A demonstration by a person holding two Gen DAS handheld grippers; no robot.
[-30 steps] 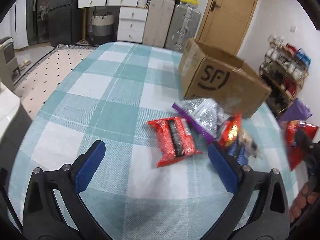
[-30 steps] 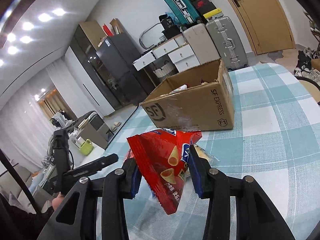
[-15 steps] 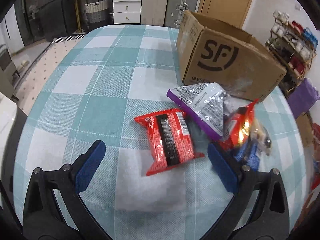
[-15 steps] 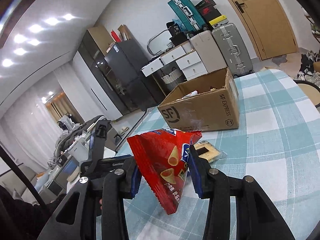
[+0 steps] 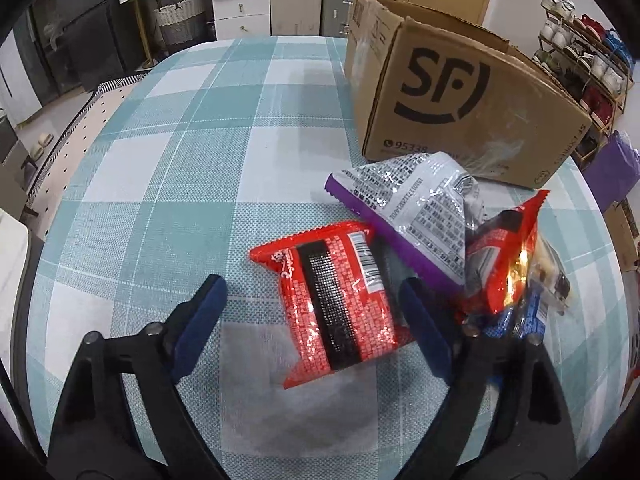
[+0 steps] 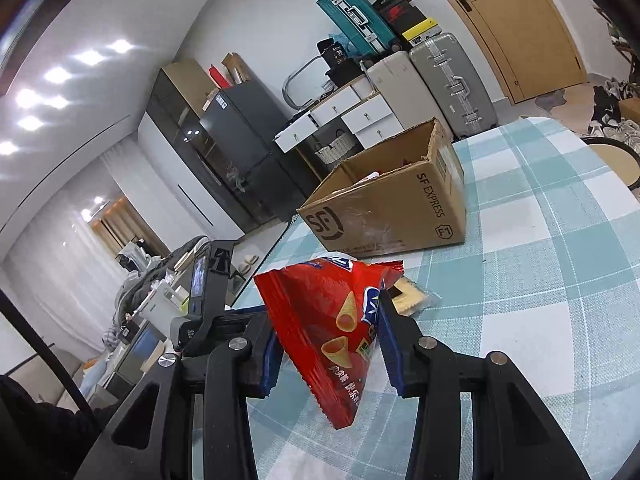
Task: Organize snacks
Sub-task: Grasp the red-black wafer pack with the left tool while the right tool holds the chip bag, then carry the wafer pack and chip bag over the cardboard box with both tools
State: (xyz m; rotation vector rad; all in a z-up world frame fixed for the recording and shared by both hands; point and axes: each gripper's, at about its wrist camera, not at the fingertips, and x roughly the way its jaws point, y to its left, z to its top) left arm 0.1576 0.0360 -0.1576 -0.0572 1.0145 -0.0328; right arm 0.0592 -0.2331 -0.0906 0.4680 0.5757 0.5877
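My right gripper (image 6: 326, 334) clamps a shiny red chip bag (image 6: 332, 328) printed with cones, near the box (image 6: 394, 204). My left gripper (image 5: 316, 316) gapes over a red packet (image 5: 336, 300) with a black stripe, flat on the desk (image 5: 168, 168).

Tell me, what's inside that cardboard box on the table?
Looking into the cardboard box from the right wrist view, only a scrap of pale packaging peeks over its near wall. That wall hides everything lower down.

Left gripper (image 5: 312, 312): jaws spread wide, pointing 12 o'clock, angled down. Right gripper (image 6: 326, 332): jaws clamped, raised.
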